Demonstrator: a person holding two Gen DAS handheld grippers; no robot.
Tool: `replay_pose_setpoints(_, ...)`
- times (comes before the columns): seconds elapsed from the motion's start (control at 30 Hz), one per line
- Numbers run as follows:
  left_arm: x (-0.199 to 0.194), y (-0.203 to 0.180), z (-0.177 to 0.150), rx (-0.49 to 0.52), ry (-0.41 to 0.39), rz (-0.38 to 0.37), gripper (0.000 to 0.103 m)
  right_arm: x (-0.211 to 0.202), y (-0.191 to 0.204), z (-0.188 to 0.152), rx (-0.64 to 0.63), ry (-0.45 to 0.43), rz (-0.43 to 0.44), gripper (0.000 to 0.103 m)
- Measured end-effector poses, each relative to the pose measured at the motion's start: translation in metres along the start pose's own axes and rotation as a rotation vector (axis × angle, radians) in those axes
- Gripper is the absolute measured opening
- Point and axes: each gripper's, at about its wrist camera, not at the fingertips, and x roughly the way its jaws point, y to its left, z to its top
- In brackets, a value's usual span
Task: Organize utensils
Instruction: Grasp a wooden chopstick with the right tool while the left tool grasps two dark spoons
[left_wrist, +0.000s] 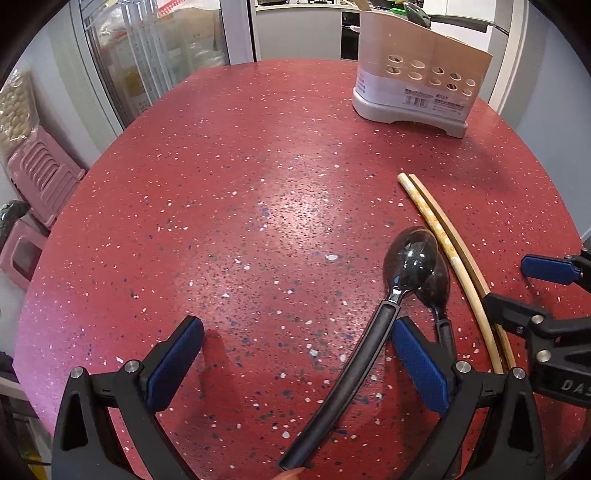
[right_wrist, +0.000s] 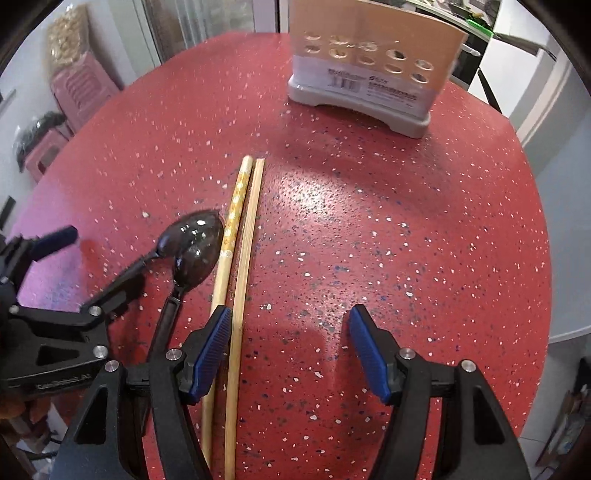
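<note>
Two black spoons lie side by side on the red speckled table (left_wrist: 229, 206). The nearer spoon (left_wrist: 410, 266) runs its handle between the wide-open fingers of my left gripper (left_wrist: 295, 350), beside the right pad (left_wrist: 419, 360). The second spoon (left_wrist: 439, 284) lies just right of it. Two bamboo chopsticks (left_wrist: 454, 251) lie right of the spoons. In the right wrist view the chopsticks (right_wrist: 240, 258) run under the left pad (right_wrist: 212, 354) of my open right gripper (right_wrist: 288, 350), and both spoons (right_wrist: 197, 243) lie left of them.
A beige perforated utensil holder (left_wrist: 417, 88) on a grey base stands at the table's far right; it also shows in the right wrist view (right_wrist: 365, 66). Pink plastic stools (left_wrist: 40, 177) stand on the floor to the left. Glass doors are behind the table.
</note>
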Motion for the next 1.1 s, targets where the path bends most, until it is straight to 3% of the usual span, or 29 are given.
replay_pose_setpoints(0.27, 0.002, 0.001, 0.006, 0.060, 0.009, -0.018, 0.103, 0.010, 0.001, 0.030, -0.005, 0.098, 0.009, 0.068)
replay_pose_setpoints(0.5, 0.003, -0.006, 0.016, 0.152, 0.021, -0.100, 0.102, 0.015, 0.000, 0.050, -0.022, 0.189, 0.015, 0.052)
replay_pose_setpoints(0.7, 0.003, -0.016, 0.024, 0.209, 0.050, -0.138, 0.086, 0.012, 0.008, 0.054, -0.070, 0.190, 0.043, 0.007)
replay_pose_setpoints(0.83, 0.005, -0.027, 0.031, 0.269, 0.084, -0.152, 0.083, 0.009, 0.001, 0.052, -0.044, 0.166, 0.085, 0.006)
replay_pose_setpoints(1.0, 0.007, -0.032, 0.039, 0.317, 0.140, -0.188, 0.072, -0.004, -0.015, 0.034, -0.014, 0.115, 0.128, 0.006)
replay_pose_setpoints(1.03, 0.007, -0.033, 0.041, 0.325, 0.150, -0.198, 0.068, -0.007, -0.018, 0.031, -0.010, 0.103, 0.135, 0.006)
replay_pose_setpoints(1.1, 0.006, -0.036, 0.043, 0.343, 0.160, -0.200, 0.046, -0.012, -0.026, 0.027, 0.001, 0.083, 0.159, 0.006)
